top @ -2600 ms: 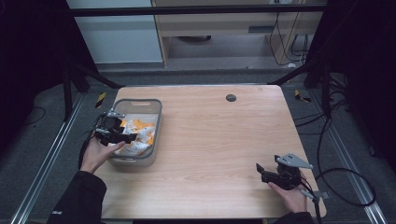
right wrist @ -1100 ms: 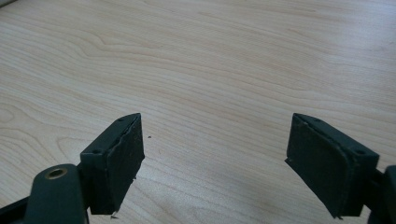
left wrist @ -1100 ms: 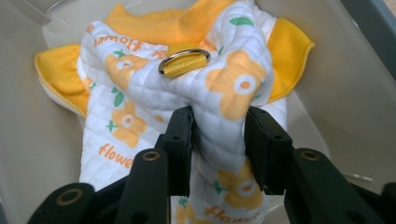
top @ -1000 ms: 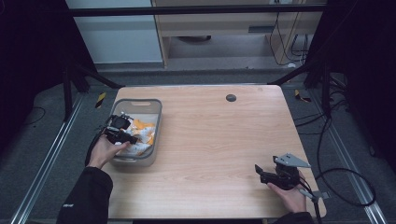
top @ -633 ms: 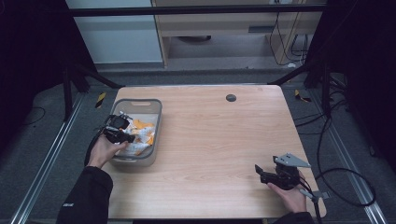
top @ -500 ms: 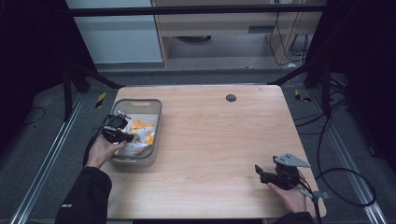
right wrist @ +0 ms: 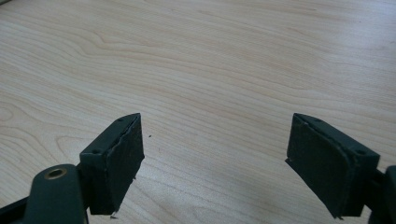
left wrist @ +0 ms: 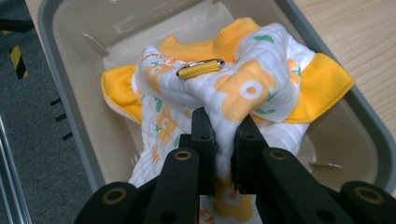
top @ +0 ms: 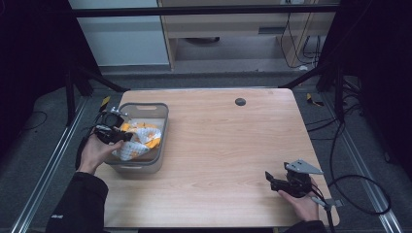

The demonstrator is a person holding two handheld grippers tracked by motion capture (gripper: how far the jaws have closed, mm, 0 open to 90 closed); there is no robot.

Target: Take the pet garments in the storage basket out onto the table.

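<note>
Table: bin stands at 9 o'clock, against left edge. Cloth lies bunched in bin, one fold raised between jaws of left gripper, which sits over bin's left rim. Clip rests on top of cloth, beyond jaws. Round hole at 12 o'clock, near far edge. Right gripper at 4 o'clock, near front right corner, well apart from bin, bare tabletop under its spread jaws.

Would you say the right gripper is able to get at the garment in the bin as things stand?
Probably yes: bare table lies between the right gripper and the bin, though the left gripper already clamps the garment.
</note>
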